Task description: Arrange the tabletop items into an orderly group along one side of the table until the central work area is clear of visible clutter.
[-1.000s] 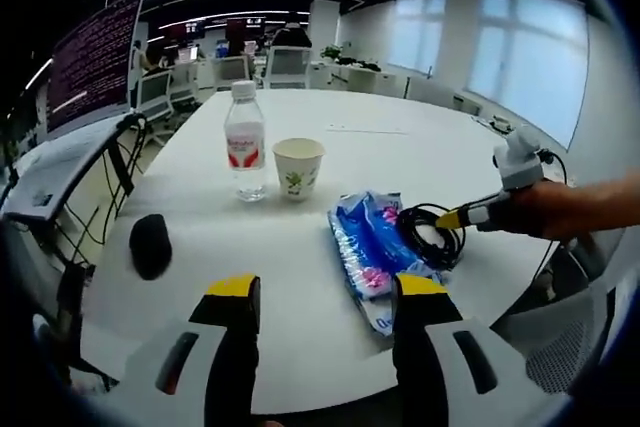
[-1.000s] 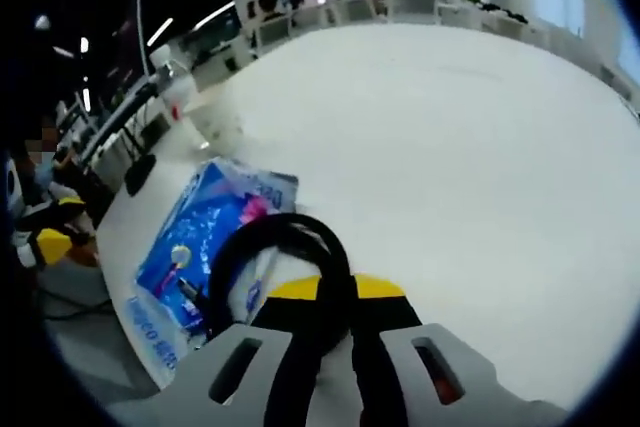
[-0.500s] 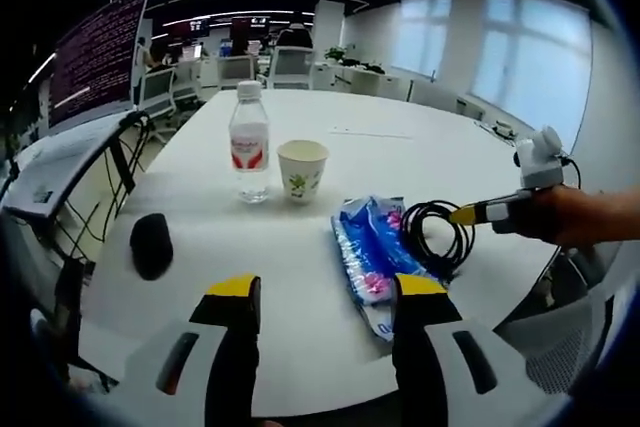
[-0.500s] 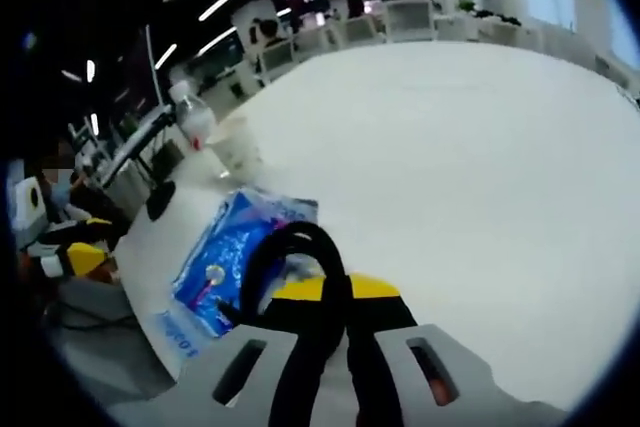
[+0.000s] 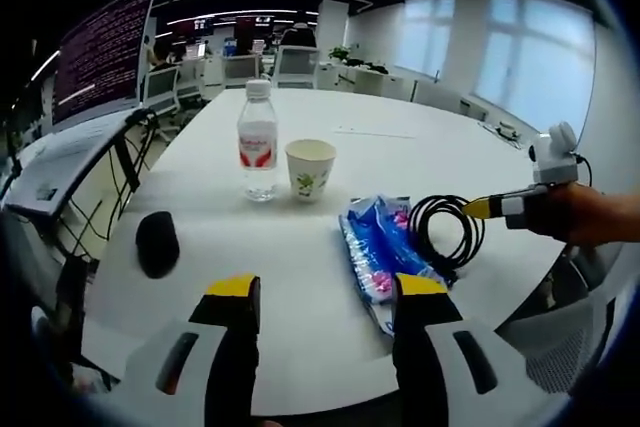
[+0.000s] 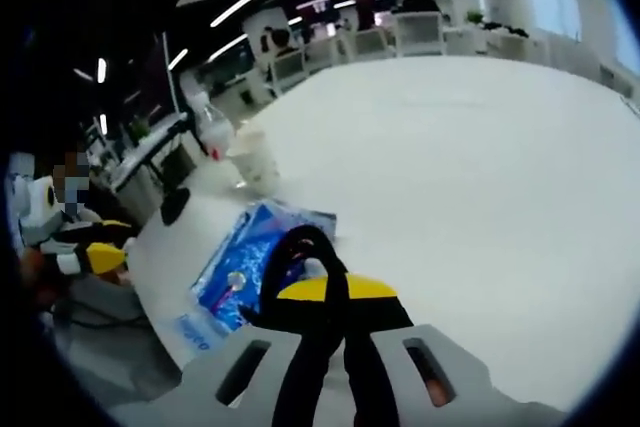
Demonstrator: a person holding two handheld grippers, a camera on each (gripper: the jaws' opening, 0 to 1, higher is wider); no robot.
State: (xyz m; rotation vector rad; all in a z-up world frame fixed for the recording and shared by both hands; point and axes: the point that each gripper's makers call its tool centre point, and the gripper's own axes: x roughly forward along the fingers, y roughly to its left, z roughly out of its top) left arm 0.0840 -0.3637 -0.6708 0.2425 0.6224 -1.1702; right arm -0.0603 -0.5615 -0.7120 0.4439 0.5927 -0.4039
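left gripper view: left tool (image 5: 325, 292) hangs wide and empty at 6 o'clock over the desk (image 5: 400, 152). bottle (image 5: 258, 140) and paper cup (image 5: 310, 168) at 12, black mouse (image 5: 158, 243) at 9, blue packet (image 5: 382, 252) at 3. right tool (image 5: 481, 208) has lifted the cable coil (image 5: 445, 232) off the packet since a second ago.

right gripper view: right tool (image 6: 333, 290) clamped on the cable, coil now raised above the packet (image 6: 248, 252) at 10. likely ready to carry aside.

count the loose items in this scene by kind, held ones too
water bottle: 1
paper cup: 1
blue packet: 1
black cable coil, held by the right gripper: 1
black mouse: 1
total: 5
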